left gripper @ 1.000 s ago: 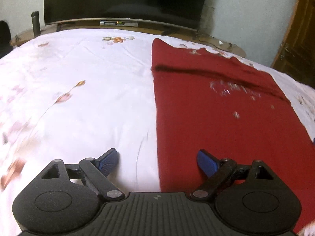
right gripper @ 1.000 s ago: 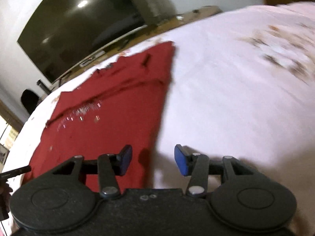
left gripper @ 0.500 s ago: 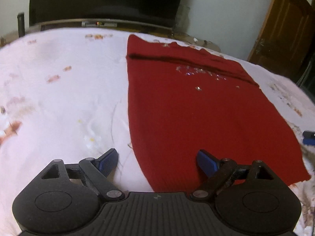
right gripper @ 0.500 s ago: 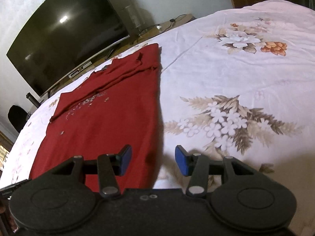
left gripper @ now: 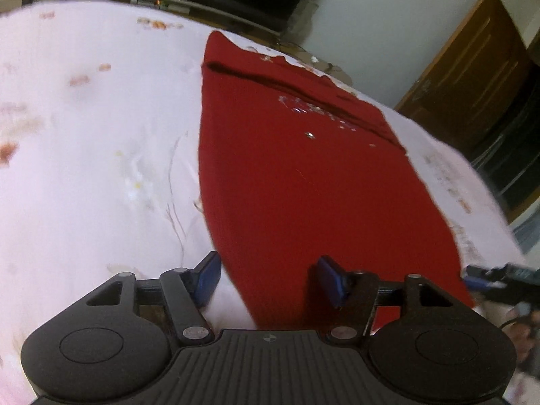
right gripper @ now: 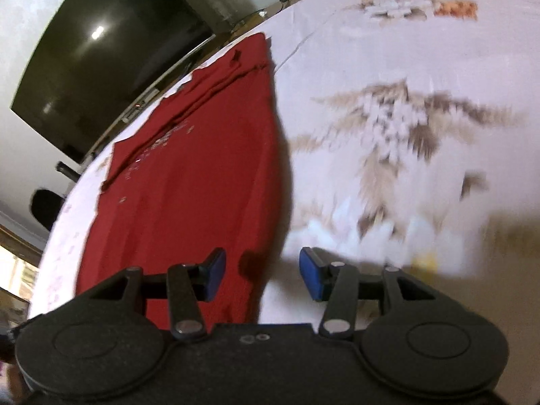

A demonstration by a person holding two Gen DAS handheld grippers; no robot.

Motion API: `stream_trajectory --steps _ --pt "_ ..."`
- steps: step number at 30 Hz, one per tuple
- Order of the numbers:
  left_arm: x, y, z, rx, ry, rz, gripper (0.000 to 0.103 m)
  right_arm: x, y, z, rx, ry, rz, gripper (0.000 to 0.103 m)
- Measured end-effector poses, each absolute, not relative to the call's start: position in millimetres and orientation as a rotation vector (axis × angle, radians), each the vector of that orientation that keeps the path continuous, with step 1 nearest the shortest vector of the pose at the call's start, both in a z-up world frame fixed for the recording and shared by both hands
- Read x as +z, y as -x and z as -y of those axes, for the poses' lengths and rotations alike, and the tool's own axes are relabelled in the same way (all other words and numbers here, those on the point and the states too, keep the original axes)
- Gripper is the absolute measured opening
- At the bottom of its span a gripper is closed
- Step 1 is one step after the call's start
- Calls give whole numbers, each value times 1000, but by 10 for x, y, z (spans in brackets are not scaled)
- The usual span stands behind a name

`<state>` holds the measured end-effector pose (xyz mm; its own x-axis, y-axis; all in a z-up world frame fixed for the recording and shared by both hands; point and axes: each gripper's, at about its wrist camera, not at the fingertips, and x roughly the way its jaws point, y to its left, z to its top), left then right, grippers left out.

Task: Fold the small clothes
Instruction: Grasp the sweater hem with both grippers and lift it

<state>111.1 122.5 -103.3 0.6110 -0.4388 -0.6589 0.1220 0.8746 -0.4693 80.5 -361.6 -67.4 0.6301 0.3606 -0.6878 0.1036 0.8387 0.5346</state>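
I'm at the pick-up step: the red garment (left gripper: pixel 303 185) lies flat and lengthwise on the floral bedsheet (left gripper: pixel 84 152), its far end already turned over toward the television (right gripper: pixel 101 50). My left gripper (left gripper: pixel 266 280) straddles the near left edge of the cloth, jaws closing, with the hem between them but not yet pinched. My right gripper (right gripper: pixel 260 275) sits over the near right edge, jaws parted, gripping nothing; one pad is above the cloth, the other above the sheet. Next, I judge, both need to drop onto the hem corners and clamp before lifting the near end toward the far end. No containers are in view
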Motion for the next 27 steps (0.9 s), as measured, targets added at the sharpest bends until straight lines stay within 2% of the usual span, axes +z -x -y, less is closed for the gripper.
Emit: stream_trajectory --steps 9,13,18,20,21,22,23,24,27 --pt "-1318 -948 -1432 -461 737 -863 62 -778 -443 3439 236 -736 -887 48" --pt "-1402 -991 -1436 -458 785 -865 46 -856 -468 3496 236 -829 -855 48" --pt "-1459 -1012 -1402 -477 807 -860 44 -908 -604 3546 262 -887 -846 46" --pt "-1456 -1030 -1391 -471 803 -859 41 -927 -670 3537 282 -897 -852 39" --pt "-1458 -1033 -1383 -462 797 -860 33 -942 -718 3533 291 -904 -859 36" --pt "-1460 -1039 -1382 -451 790 -863 20 -959 -749 3529 295 -906 -869 26" --pt "-1465 -1060 -1389 -437 782 -869 13 -973 -788 3517 295 -904 -880 15" --pt "-1491 -1074 -1405 -427 781 -876 4 -977 -824 3500 294 -893 -888 9" --pt "-1501 -1042 -1431 -419 792 -857 4 -948 -834 3459 288 -846 -890 6"
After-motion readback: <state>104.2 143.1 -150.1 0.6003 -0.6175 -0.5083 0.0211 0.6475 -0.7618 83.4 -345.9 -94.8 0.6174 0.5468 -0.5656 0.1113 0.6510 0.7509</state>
